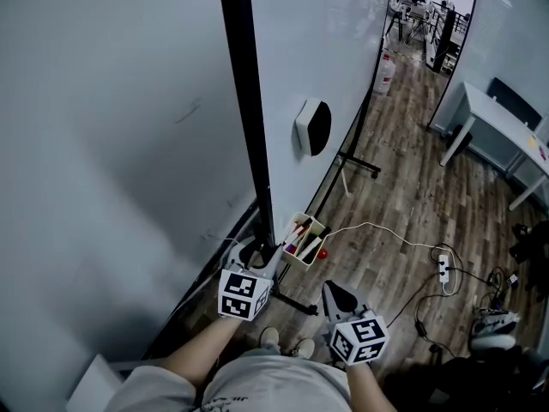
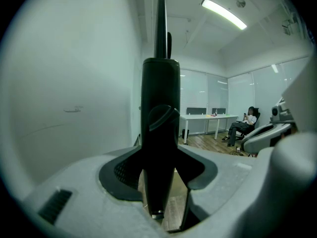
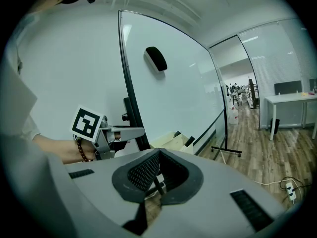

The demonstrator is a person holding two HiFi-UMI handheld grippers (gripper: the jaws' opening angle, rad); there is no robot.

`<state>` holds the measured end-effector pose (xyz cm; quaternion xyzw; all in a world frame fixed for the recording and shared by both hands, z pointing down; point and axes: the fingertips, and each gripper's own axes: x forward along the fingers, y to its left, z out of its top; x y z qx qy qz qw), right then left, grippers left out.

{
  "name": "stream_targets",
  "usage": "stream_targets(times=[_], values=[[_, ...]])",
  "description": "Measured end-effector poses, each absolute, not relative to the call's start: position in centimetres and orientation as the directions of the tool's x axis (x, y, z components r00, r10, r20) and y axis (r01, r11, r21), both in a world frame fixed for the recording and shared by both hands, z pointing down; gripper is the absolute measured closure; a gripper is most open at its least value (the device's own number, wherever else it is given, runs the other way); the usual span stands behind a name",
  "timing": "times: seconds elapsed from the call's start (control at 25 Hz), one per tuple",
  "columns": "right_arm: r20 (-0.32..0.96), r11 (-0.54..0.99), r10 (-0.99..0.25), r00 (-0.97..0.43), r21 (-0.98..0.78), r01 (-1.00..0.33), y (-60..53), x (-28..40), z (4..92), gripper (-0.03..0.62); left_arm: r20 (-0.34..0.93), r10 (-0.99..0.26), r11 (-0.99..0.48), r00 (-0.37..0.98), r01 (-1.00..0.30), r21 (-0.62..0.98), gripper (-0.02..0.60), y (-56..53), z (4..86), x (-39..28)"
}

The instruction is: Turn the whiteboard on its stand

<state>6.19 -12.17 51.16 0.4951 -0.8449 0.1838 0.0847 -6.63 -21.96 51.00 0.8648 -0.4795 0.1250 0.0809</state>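
— Black frame upright (image 1: 250,101): is that where the left tongs (image 1: 268,260) sit?

— Yes. The left gripper view shows it standing straight up between the pads, which close on it from both sides, fairly wide apart because the post is thick. The grip is low on the post, just above the marker box (image 1: 304,237).

— And the whiteboard (image 1: 292,41) itself?

— Its face, with the eraser (image 1: 313,127) stuck on, stretches away from the person toward the far stand foot (image 1: 360,166). The held upright is its near edge, so the long axis of the grip runs floor to ceiling.

— The right tongs (image 1: 340,292)?

— Tips together, nothing in them, hanging a little to the right of the post and clear of it.

— So the left hand does the turning?

— I'd judge so: it is the one on the frame, and swinging that edge sideways should pivot the board
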Motion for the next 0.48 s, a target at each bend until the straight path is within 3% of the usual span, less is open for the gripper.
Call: stream_targets(times=[0.48], values=[[0.318, 0.449, -0.804, -0.503, -0.230, -0.864, -12.25, 5.99, 50.19, 0.588, 0.289, -0.811, -0.527, 0.509, -0.850, 0.017, 0.379, -21.33, 50.27, -6.67]])
